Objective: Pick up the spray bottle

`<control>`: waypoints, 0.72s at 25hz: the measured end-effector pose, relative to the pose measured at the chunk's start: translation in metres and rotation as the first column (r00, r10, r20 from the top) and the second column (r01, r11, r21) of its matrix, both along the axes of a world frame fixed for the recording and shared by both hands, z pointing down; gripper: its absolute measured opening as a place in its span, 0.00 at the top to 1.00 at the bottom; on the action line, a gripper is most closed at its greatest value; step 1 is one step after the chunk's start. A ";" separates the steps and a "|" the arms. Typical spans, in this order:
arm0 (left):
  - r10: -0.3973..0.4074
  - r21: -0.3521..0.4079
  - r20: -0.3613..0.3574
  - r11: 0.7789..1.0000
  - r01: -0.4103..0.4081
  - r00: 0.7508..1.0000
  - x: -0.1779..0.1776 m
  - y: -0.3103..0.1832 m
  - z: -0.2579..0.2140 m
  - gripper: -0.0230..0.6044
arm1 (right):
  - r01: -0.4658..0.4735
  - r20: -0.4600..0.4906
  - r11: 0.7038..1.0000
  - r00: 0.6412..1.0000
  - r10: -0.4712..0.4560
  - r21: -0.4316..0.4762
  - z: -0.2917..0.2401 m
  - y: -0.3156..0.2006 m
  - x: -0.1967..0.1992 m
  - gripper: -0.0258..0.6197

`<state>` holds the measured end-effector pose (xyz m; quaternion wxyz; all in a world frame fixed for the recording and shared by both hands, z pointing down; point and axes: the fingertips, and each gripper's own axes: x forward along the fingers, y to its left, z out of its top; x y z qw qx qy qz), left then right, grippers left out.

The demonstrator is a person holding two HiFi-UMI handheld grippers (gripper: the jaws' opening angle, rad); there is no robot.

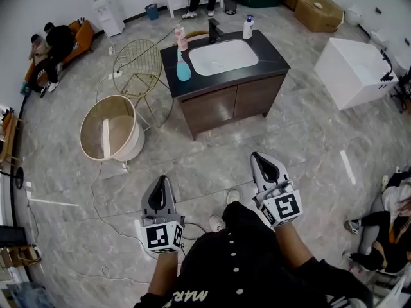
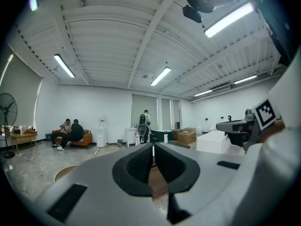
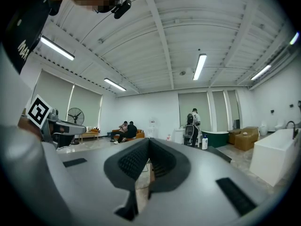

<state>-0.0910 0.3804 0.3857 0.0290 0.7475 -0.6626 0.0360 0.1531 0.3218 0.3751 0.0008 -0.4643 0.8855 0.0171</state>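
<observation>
A dark vanity (image 1: pixel 221 92) with a white sink stands some way ahead of me on the marble floor. On its counter, a teal narrow-necked bottle (image 1: pixel 183 68) stands at the left front. Behind it stands a pink bottle (image 1: pixel 182 38), and a white bottle with a blue cap (image 1: pixel 248 27) stands at the back right. My left gripper (image 1: pixel 162 186) and right gripper (image 1: pixel 262 159) are held level, well short of the vanity. Both are shut with nothing between the jaws. In the gripper views the left gripper (image 2: pixel 153 146) and right gripper (image 3: pixel 149 140) point towards the vanity.
A gold wire chair (image 1: pixel 140 69) and a round tub (image 1: pixel 110 128) stand left of the vanity. A cable trails on the floor. A white block (image 1: pixel 352 63) is at the right, cardboard boxes (image 1: pixel 318 11) behind it. People sit on an orange sofa (image 1: pixel 77 40); another sits far right.
</observation>
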 end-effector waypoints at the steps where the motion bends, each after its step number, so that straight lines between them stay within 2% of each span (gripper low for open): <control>1: 0.000 -0.004 -0.003 1.000 0.000 1.000 -0.001 -0.005 0.002 0.93 | 0.000 -0.002 1.000 1.000 0.000 -0.002 0.001 -0.004 0.000 0.97; 9: -0.007 -0.024 -0.001 1.000 0.007 1.000 -0.011 -0.059 0.011 0.93 | -0.001 -0.002 0.999 1.000 0.001 -0.032 0.013 -0.062 -0.008 0.97; 18: -0.061 -0.025 0.002 0.998 0.062 0.998 -0.032 -0.163 0.009 0.93 | 0.060 0.001 0.998 0.998 -0.060 -0.004 0.007 -0.178 -0.034 0.97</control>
